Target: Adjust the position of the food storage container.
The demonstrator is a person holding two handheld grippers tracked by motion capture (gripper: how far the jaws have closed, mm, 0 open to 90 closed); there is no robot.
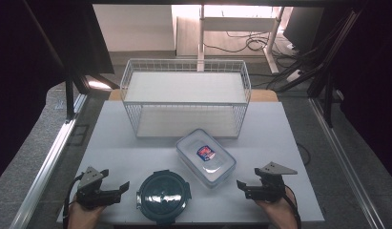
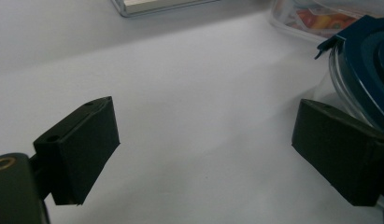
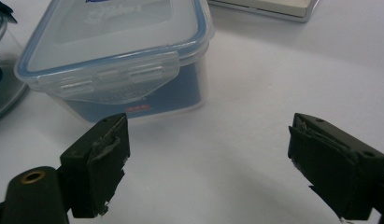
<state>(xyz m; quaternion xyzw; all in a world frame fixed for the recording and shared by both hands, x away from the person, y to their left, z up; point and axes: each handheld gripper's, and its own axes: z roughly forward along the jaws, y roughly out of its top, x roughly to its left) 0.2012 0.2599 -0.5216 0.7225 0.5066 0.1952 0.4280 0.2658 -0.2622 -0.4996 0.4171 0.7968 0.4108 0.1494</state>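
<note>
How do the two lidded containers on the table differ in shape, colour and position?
The round container has a dark blue lid; the rectangular container has a clear, blue-edged lid with a label. The round one sits near the table's front edge; the rectangular one lies angled, closer to the wire basket. Both are closed.

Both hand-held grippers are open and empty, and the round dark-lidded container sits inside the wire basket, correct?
Not quite. The round container sits on the table in front of the wire basket, as the high view shows. The left hand-held gripper and right hand-held gripper are open and empty.
</note>
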